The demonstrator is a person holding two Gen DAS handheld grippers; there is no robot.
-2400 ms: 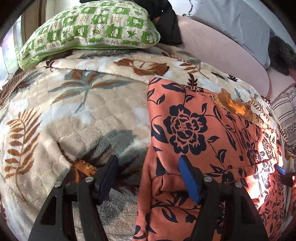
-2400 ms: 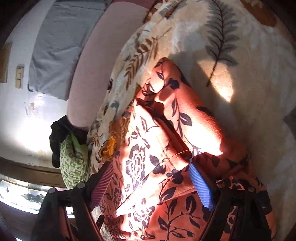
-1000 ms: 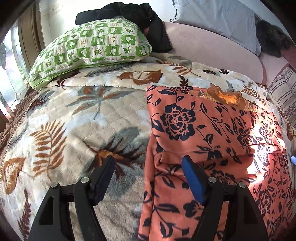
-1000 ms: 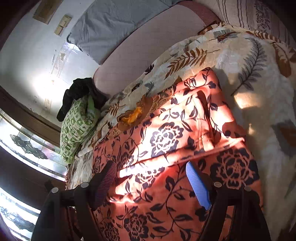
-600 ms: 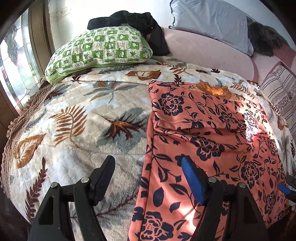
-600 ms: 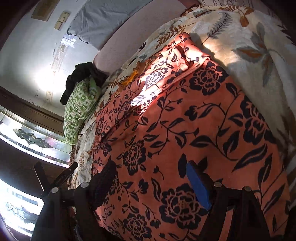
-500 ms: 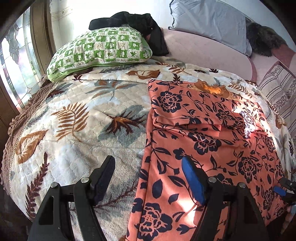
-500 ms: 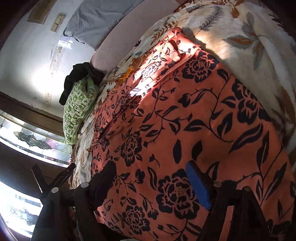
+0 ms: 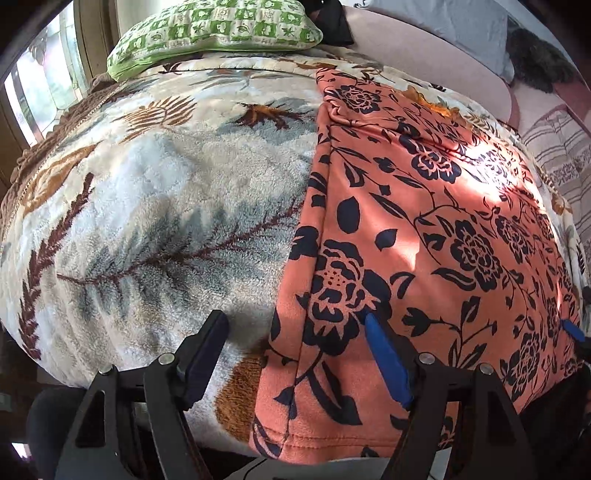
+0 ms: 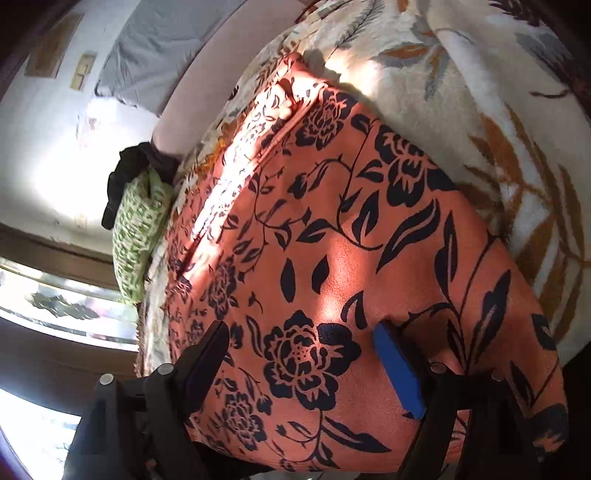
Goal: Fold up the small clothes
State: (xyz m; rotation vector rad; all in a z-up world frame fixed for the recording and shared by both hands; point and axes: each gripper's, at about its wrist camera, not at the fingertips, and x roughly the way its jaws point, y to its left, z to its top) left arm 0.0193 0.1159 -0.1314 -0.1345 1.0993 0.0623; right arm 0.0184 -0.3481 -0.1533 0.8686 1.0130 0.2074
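Nearest up, left tool spread wide over the near left edge of the coral floral garment, one finger over the fleece bedspread, pinching nothing; right tool just widened a touch, empty, above the near hem. Laid flat on the bed. Way back, green checked pillow.
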